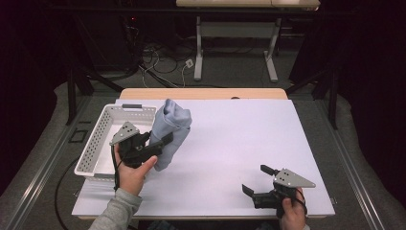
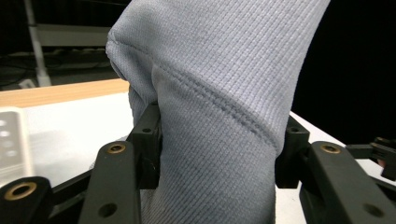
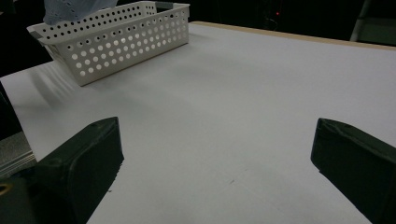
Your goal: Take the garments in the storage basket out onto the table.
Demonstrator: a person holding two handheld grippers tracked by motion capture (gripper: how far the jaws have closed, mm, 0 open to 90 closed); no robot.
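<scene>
At nine o'clock on the white table (image 1: 230, 143), the left gripper (image 1: 160, 143) has its jaws clamped around a folded blue-grey knit garment (image 1: 171, 132), held up just beside the white perforated basket (image 1: 98, 139). At five o'clock, the right gripper (image 1: 256, 179) rests low with jaws spread wide, holding nothing.

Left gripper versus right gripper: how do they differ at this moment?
The left gripper is shut on the grey-blue cloth, while the right gripper is open and holds nothing. The left gripper sits beside the white basket, holding the cloth up off the table; the right gripper sits low near the table's near edge. Both are black, hand-held, with grey plates.
</scene>
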